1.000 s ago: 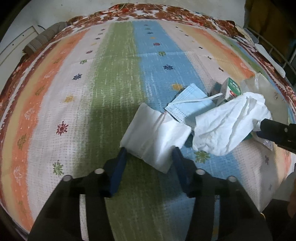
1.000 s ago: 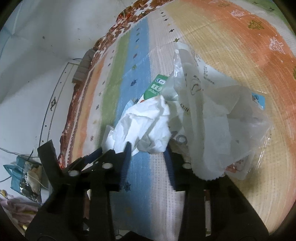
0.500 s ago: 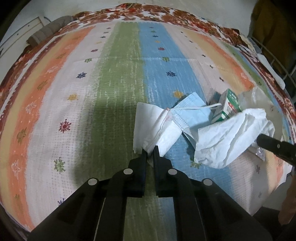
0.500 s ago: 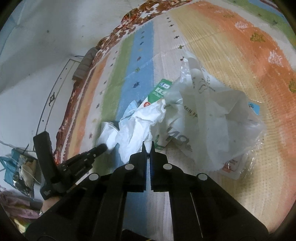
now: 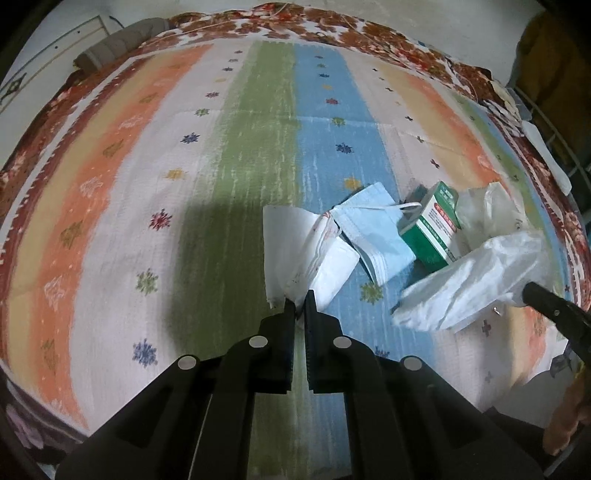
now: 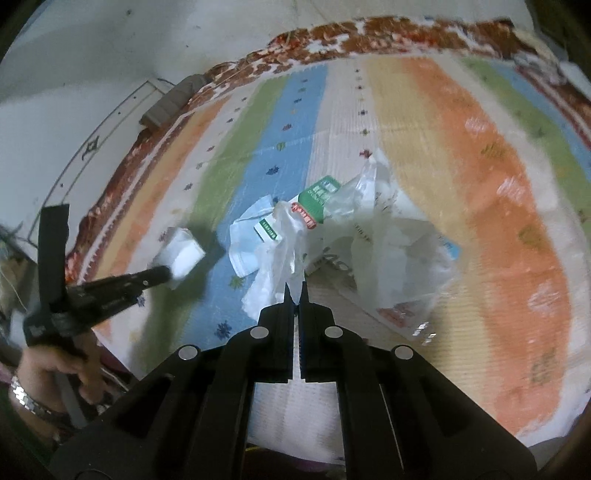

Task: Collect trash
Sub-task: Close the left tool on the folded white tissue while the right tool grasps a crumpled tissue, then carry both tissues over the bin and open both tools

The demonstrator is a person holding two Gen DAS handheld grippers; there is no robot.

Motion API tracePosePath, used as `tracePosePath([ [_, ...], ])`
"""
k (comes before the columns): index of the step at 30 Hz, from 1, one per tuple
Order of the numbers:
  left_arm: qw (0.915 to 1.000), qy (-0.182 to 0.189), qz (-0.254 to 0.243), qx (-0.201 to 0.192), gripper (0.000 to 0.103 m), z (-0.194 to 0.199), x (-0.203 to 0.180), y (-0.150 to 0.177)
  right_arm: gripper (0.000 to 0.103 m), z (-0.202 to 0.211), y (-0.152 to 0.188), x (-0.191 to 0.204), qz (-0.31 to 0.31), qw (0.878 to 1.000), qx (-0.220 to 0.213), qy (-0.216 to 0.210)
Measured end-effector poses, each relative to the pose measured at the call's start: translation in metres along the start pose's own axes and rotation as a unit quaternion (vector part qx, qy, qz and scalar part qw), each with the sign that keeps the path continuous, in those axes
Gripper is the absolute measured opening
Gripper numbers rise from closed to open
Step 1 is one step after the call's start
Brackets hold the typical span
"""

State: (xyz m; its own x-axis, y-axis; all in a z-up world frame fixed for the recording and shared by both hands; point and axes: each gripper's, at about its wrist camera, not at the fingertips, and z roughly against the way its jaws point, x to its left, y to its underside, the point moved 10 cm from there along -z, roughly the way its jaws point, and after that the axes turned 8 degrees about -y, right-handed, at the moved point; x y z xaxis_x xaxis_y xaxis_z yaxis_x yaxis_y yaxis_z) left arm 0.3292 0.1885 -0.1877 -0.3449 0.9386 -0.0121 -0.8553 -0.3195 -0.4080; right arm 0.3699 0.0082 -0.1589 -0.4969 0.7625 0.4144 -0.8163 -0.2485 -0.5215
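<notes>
My left gripper (image 5: 300, 300) is shut on the near edge of a folded white tissue (image 5: 295, 247) and holds it off the striped bedspread (image 5: 155, 192); it also shows in the right wrist view (image 6: 181, 254). My right gripper (image 6: 294, 292) is shut on a crumpled white tissue (image 6: 275, 254), seen hanging from its tip in the left wrist view (image 5: 476, 280). A blue face mask (image 5: 373, 229), a green and white carton (image 5: 434, 232) and a clear plastic bag (image 6: 391, 251) lie together on the spread.
The bedspread has a red floral border (image 5: 369, 29). A brown pillow (image 5: 118, 48) lies at the far left corner. A metal rack (image 5: 554, 140) with cloth stands beyond the right edge. The person's left hand (image 6: 62, 373) holds the left gripper's handle.
Both grippers closed: the left on the folded tissue, the right on the crumpled tissue. Both have since lifted their tissues up and back from the pile.
</notes>
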Motion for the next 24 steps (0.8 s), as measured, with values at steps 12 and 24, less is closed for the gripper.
tracePosePath([
  [12,0.9996,0.016,0.015,0.019,0.004,0.034,-0.011,0.017,0.001,0.053,0.005,0.024,0.078,0.996,-0.022,0.028],
  [24,0.9994,0.029,0.019,-0.007,0.004,0.083,-0.036,0.037,0.001,0.099,0.025,0.061,0.146,0.988,-0.042,0.034],
])
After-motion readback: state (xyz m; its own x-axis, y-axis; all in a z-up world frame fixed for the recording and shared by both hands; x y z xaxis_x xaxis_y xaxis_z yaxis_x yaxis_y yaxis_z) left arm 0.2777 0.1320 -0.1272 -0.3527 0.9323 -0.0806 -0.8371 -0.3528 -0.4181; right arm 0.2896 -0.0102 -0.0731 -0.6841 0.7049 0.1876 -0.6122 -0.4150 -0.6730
